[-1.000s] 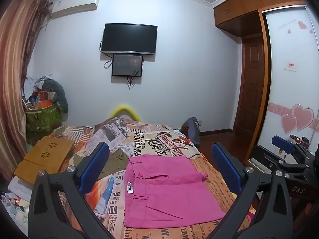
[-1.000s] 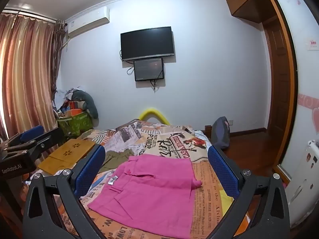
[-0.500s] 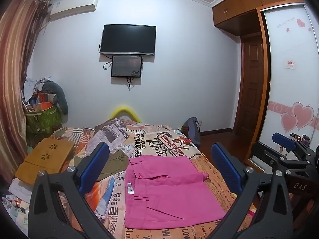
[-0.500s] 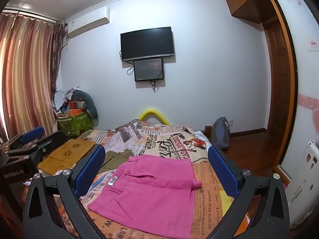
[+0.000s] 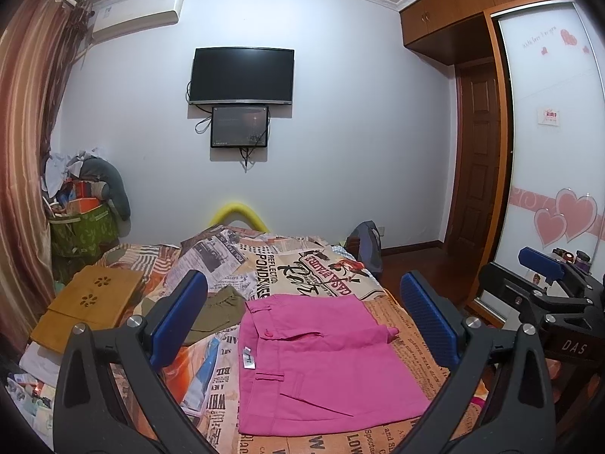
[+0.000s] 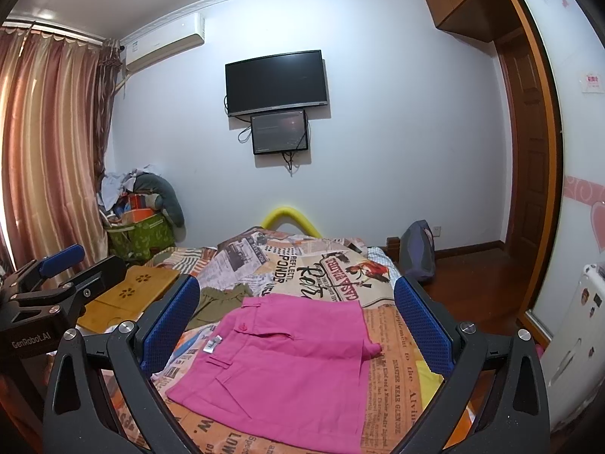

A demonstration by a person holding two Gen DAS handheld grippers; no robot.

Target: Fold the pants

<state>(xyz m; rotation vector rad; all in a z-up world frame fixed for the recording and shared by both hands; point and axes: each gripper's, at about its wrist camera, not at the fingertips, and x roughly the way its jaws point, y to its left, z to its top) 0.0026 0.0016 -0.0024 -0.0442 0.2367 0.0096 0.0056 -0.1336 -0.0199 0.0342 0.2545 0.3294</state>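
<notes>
White walls enclose a bedroom with a TV (image 5: 242,75) mounted facing the bed (image 5: 302,261), whose cover is printed like newspaper. Pink pants (image 5: 321,359) lie folded flat on the near part of the bed, a green garment (image 5: 215,310) just beside them on the left. Both the left gripper (image 5: 302,321) and right gripper (image 6: 293,325) hover above the pants, jaws spread wide, holding nothing.

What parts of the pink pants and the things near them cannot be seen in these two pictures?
- Pink pants: near edge cut off behind the left gripper, left wrist view.
- White tag: print too small, right wrist view.
- Green garment: partly behind the gripper's finger.
</notes>
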